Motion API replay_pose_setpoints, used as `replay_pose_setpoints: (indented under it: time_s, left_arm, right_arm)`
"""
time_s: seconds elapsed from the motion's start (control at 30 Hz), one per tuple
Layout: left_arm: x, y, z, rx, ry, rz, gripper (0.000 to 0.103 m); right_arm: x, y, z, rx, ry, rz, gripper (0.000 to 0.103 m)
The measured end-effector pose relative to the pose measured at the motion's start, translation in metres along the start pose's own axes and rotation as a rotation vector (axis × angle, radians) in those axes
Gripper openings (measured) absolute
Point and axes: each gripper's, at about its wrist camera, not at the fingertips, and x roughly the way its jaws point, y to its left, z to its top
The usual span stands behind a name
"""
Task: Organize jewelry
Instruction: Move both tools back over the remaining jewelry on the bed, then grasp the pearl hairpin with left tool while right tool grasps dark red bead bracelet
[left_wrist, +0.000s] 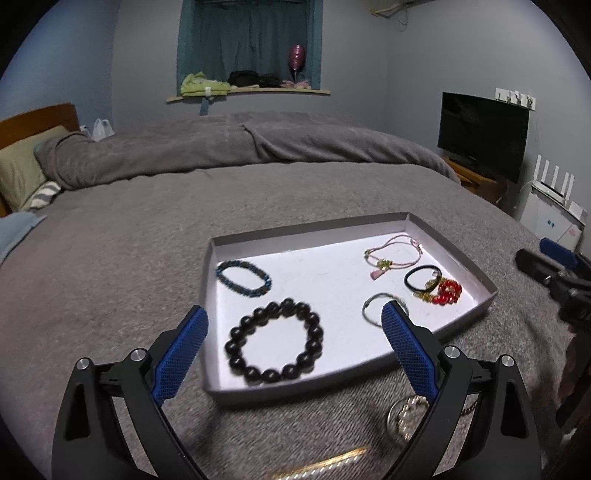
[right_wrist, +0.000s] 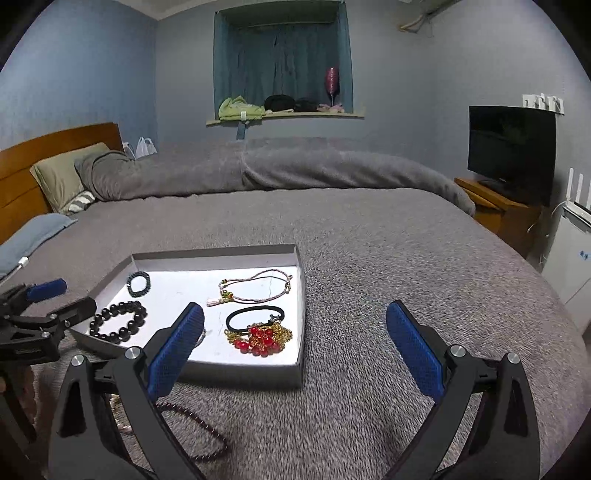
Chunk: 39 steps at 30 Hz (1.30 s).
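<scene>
We held the left gripper wide open and empty, the black bead bracelet lying between its fingers in the tray. Our right gripper, likewise open and empty, hovered over bedding just right of the tray.

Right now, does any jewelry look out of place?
Yes. A dark beaded strand and a gold-toned piece lie on the grey blanket outside the tray, near its front edge, while the other pieces are inside it.
</scene>
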Motion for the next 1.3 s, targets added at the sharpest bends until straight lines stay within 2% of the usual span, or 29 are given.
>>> replay_pose_setpoints:
  time_s: [0.17,0.43,0.67,0.97,1.17,1.23,1.3]
  left_arm:
    - [-0.011,0.009,-0.016,-0.001,0.013,0.005,0.094]
    - [-0.029,0.015,-0.048,0.032,0.049,-0.019,0.094]
    - [-0.036,0.009,-0.075,0.059,0.112,-0.098,0.094]
    - [-0.025,-0.001,-0.084,0.099,0.144,-0.103,0.094]
    - [-0.022,-0.002,-0.084,0.116,0.144,-0.131,0.091]
    - [-0.020,-0.001,-0.083,0.117,0.150,-0.151,0.080]
    - [-0.019,-0.002,-0.082,0.122,0.155,-0.163,0.076]
  right_arm:
    - [-0.015,-0.007,-0.007,0.017,-0.008,-0.004,0.097]
    - [-0.013,-0.008,-0.038,0.002,0.080,0.015,0.097]
    - [-0.017,-0.005,-0.062,-0.020,0.143,0.056,0.097]
    - [-0.004,0.008,-0.071,-0.057,0.203,0.094,0.097]
    - [0.002,0.013,-0.073,-0.077,0.234,0.110,0.097]
    - [0.003,0.014,-0.073,-0.080,0.238,0.111,0.096]
    - [0.004,0.016,-0.073,-0.086,0.240,0.115,0.091]
